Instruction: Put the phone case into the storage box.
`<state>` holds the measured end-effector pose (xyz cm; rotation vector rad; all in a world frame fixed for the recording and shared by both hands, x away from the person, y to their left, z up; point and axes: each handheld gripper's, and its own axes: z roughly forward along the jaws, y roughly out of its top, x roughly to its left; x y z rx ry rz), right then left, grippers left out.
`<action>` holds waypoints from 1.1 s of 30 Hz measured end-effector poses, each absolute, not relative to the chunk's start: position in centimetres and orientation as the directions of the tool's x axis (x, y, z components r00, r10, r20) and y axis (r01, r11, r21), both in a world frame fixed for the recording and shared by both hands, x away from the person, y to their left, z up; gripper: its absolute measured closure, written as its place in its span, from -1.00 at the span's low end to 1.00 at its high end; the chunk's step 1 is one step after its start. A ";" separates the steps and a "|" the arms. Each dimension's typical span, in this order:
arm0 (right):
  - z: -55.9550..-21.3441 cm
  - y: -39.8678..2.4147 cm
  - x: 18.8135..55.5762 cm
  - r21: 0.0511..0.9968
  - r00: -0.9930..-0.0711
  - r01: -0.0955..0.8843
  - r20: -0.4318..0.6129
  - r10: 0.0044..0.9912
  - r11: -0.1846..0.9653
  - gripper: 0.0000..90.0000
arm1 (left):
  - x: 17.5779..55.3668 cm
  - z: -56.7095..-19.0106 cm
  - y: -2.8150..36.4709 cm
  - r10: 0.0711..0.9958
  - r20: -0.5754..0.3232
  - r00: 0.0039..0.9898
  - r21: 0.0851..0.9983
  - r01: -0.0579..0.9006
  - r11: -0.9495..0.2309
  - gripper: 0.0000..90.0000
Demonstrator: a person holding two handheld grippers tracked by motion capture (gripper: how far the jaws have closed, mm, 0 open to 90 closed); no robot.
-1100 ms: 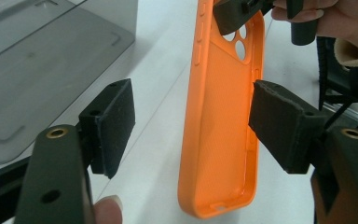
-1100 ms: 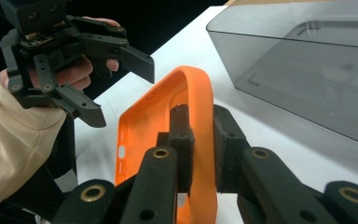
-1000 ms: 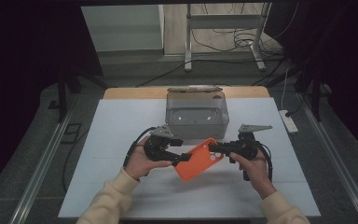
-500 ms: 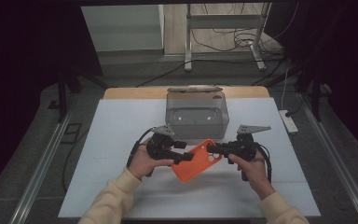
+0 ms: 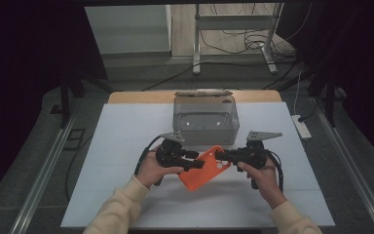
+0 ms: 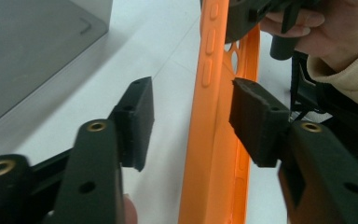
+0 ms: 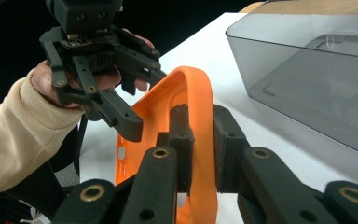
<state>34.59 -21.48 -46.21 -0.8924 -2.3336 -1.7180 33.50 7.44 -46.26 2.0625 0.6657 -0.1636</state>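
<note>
Orange phone case held between two tools, above the desk

We had the orange phone case (image 5: pixel 204 169) pinched at one end in the right tool (image 7: pixel 199 135), its pads pressed flat on the rim, so the case hung edge-up over the white desk (image 5: pixel 117 146) just in front of the grey bin (image 5: pixel 205 117). The case's long axis ran from one tool straight toward the other. Our left tool (image 6: pixel 191 123) straddled the far edge, its jaws half wide and just then closing (the case stood between the pads with a gap showing on either side), so that edge lay dead ahead of it, nearer than anything else.
</note>
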 end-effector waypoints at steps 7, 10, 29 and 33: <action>-46.4 -21.5 34.6 0.839 -0.821 0.513 0.417 0.389 0.183 0.77 | 33.5 -46.6 7.2 0.371 -0.388 0.844 0.735 0.526 -0.428 0.54; -46.4 -21.5 34.7 0.838 -0.821 0.513 0.417 0.390 0.184 0.77 | 33.5 -46.5 7.3 0.362 -0.402 0.841 0.736 0.532 -0.419 0.65; -46.5 -21.6 34.7 0.849 -0.827 0.499 0.407 0.387 0.174 0.76 | 33.2 -46.0 7.3 0.360 -0.400 0.843 0.734 0.530 -0.425 0.76; -46.5 -21.6 34.7 0.848 -0.827 0.500 0.409 0.386 0.172 0.74 | 33.1 -45.9 7.3 0.362 -0.396 0.844 0.735 0.527 -0.427 0.77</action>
